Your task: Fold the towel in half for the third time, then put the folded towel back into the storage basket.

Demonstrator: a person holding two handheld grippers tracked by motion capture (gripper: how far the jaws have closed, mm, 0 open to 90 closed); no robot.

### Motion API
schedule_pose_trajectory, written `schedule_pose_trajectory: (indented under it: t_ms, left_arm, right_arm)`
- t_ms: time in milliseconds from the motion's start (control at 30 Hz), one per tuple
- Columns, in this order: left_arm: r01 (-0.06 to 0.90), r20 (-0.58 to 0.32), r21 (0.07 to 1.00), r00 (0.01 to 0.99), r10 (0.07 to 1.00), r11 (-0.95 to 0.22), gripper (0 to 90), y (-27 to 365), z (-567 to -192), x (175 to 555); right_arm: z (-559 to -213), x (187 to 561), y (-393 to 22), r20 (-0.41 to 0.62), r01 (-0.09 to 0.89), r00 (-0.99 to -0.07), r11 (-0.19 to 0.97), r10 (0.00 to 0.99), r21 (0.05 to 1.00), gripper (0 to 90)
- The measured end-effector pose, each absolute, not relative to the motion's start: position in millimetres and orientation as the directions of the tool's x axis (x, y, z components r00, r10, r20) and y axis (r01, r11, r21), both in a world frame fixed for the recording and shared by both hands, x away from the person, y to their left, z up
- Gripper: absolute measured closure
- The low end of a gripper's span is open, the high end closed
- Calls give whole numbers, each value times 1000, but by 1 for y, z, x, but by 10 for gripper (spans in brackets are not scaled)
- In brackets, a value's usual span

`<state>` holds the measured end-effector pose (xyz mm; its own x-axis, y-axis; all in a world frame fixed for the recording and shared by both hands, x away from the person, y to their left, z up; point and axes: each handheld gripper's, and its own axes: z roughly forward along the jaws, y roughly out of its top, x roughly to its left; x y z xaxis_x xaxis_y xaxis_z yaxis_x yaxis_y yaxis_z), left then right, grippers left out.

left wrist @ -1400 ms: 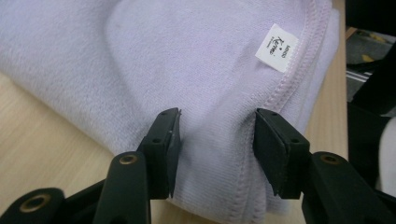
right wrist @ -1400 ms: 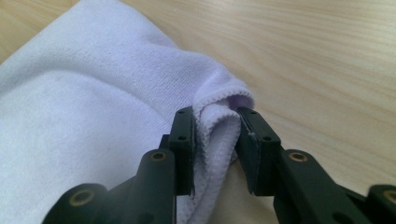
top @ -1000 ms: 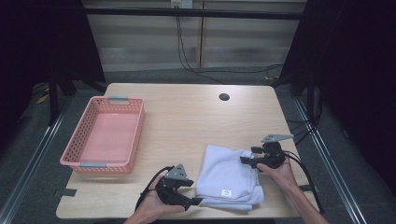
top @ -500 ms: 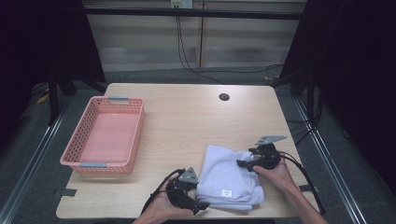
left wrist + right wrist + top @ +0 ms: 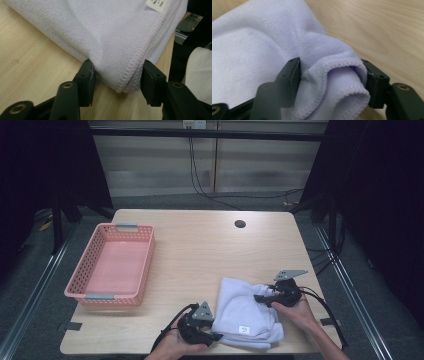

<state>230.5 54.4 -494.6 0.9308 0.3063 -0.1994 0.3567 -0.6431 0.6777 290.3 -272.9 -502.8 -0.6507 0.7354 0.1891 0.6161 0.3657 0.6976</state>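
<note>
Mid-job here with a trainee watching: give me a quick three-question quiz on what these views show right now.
1. True or false: the pink basket holds the folded towel.
2. The left gripper has its fingers at the towel's: A) stitched corner, B) middle, C) white label.
3. Fill in: the right gripper has a rolled ____ of the towel between its fingers.

Key
1. False: the towel lies on the table, and the basket shows nothing inside.
2. A: one finger sits on each side of the hemmed corner.
3. Fold (the bunched, hemmed edge).
</note>
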Motion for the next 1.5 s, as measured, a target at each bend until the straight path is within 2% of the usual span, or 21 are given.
schedule_pose_trajectory:
  t_ms: [133, 333, 467, 633, 1067, 1500]
  left_arm:
    - [357, -204, 674, 931, 302, -647, 587, 54, -494, 232]
    - [376, -230, 672, 925, 303, -639, 644, 54, -495, 234]
    - [386, -247, 670, 921, 300, -634, 675, 54, -494, 236]
    - [396, -261, 674, 917, 301, -623, 685, 54, -494, 238]
    - [399, -251, 670, 915, 315, -626, 690, 56, -493, 251]
    - [406, -284, 738, 912, 297, -540, 710, 58, -476, 253]
  right_arm:
    - [-503, 289, -272, 209, 613, -663, 362, 719, 702, 513]
    - [-502, 286, -270, 236, 629, -657, 348, 716, 695, 640]
    - [-500, 284, -270, 248, 638, -647, 335, 721, 693, 682]
    - [-500, 288, -272, 276, 654, -639, 319, 718, 686, 694]
    - [-500, 299, -269, 257, 648, -616, 294, 744, 703, 705]
    - [-477, 300, -279, 282, 630, -605, 230, 745, 742, 718]
